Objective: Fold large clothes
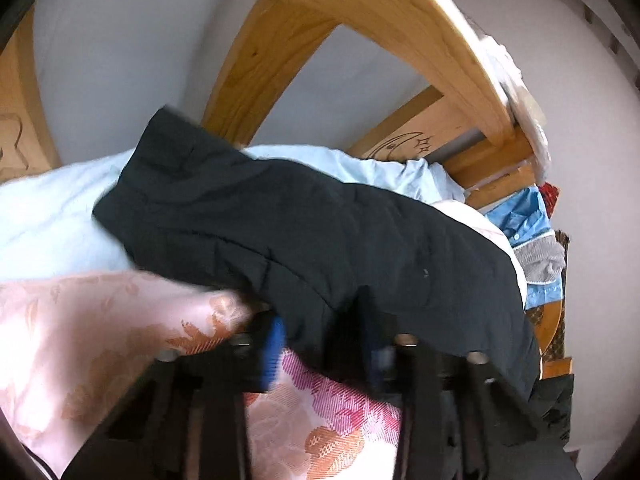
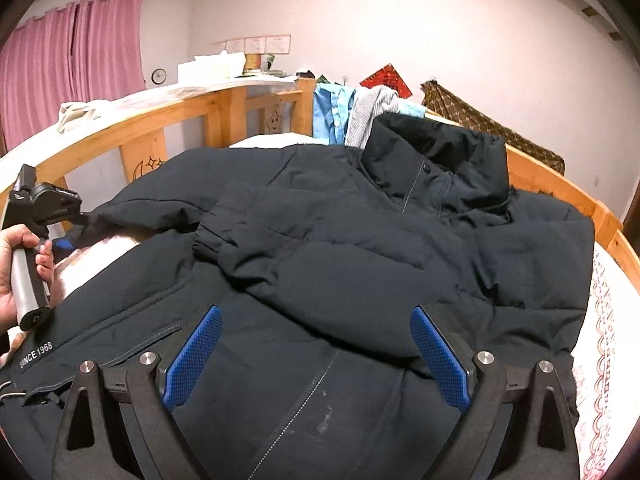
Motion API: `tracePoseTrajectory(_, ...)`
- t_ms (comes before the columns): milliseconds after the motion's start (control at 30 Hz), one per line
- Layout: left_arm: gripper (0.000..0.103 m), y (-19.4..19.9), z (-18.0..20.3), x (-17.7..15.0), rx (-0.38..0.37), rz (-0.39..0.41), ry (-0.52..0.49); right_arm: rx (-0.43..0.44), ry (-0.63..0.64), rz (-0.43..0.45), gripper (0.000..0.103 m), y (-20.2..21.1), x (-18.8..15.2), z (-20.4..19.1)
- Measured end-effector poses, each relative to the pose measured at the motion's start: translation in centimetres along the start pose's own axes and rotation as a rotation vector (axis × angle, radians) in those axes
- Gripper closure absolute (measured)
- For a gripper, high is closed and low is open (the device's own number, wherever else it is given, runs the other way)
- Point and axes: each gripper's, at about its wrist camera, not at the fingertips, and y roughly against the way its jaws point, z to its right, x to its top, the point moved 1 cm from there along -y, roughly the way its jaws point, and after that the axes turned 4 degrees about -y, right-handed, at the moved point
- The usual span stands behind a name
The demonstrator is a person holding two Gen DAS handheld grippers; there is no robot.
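A large black padded jacket [image 2: 320, 240] lies face up across the bed, collar [image 2: 436, 160] toward the far rail and one sleeve [image 2: 280, 248] folded over the chest. My right gripper [image 2: 318, 356] hovers open above the jacket's lower front, with nothing between its blue pads [image 2: 196, 352]. The other sleeve [image 1: 280, 220] stretches out to the left. My left gripper [image 1: 326, 332] is shut on its end, black fabric pinched between the pads. In the right wrist view a hand [image 2: 16, 264] holds that gripper at the sleeve's end.
A wooden bed rail [image 2: 180, 108] curves around the mattress. Blue and grey clothes [image 2: 336, 112] hang over its far end beside a brown patterned cloth [image 2: 480, 128]. Under the sleeve lie a pink floral sheet [image 1: 80, 340] and pale blue bedding [image 1: 48, 216].
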Motion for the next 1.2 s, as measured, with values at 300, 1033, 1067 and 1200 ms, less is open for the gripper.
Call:
tracePoseTrajectory(300,0.097,5.1,5.9,-2.3,-0.029,0.217,-0.355,-0.030,-0.100,-0.030,0.007,-1.7,-0.5,1.6)
tracePoseTrajectory(1033,0.096,11.9,25.9,-27.4,-0.470,0.264,-1.423,-0.258,-0.383,0.031,0.007,4.5,-2.2,15.5)
tracePoseTrajectory(1067,0.093,11.4,26.3,-28.5,-0.475,0.226,-1.452,-0.266,-0.398,0.025,0.007,4.7,-2.7,16.4)
tracePoseTrajectory(1200,0.067,8.8,25.9,-32.4,-0.493,0.058,-1.555,-0.297,-0.435,-0.013,0.007,4.6,-4.2,18.8)
